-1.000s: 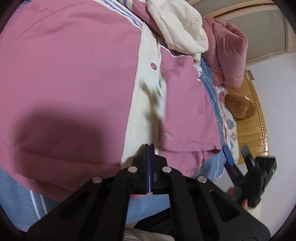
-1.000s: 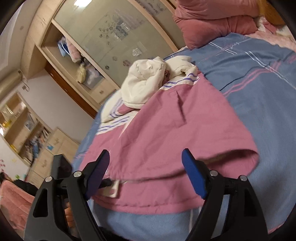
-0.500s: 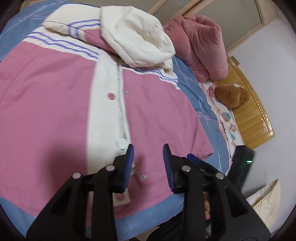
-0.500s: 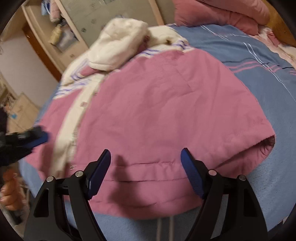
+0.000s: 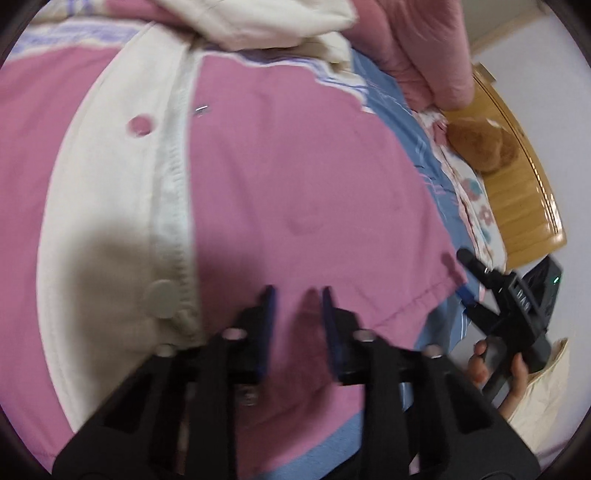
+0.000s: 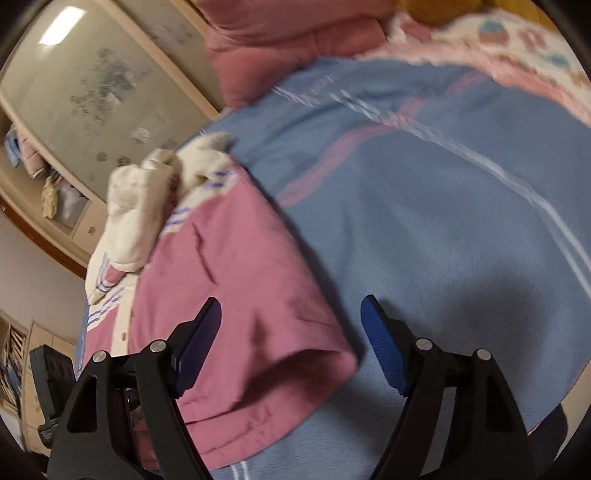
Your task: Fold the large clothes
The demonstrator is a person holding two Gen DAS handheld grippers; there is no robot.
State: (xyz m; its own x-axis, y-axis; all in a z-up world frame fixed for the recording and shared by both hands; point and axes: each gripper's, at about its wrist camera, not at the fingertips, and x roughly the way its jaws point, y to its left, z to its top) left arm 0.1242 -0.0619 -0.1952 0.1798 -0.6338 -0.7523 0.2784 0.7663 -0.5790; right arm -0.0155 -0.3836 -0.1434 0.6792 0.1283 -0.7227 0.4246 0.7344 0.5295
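A large pink jacket (image 5: 295,177) with a cream front placket (image 5: 110,206), snap buttons and a cream hood (image 5: 258,22) lies spread on a blue blanket. My left gripper (image 5: 298,295) is open, low over the jacket's pink front near the hem, holding nothing. My right gripper (image 6: 291,314) is wide open and empty over the jacket's right hem corner (image 6: 295,354). It also shows at the right in the left wrist view (image 5: 465,273), beside that hem corner. The jacket in the right wrist view (image 6: 229,295) runs back to the hood (image 6: 147,199).
The blue striped blanket (image 6: 443,206) covers the bed. A pink pillow (image 5: 424,48), a brown plush toy (image 5: 480,144) and a wooden headboard (image 5: 528,206) lie at the right. A wardrobe (image 6: 92,81) stands behind the bed.
My left gripper opened from shut and has dropped closer to the jacket's front. My right gripper swung right, from over the jacket's middle to its right hem corner, staying open.
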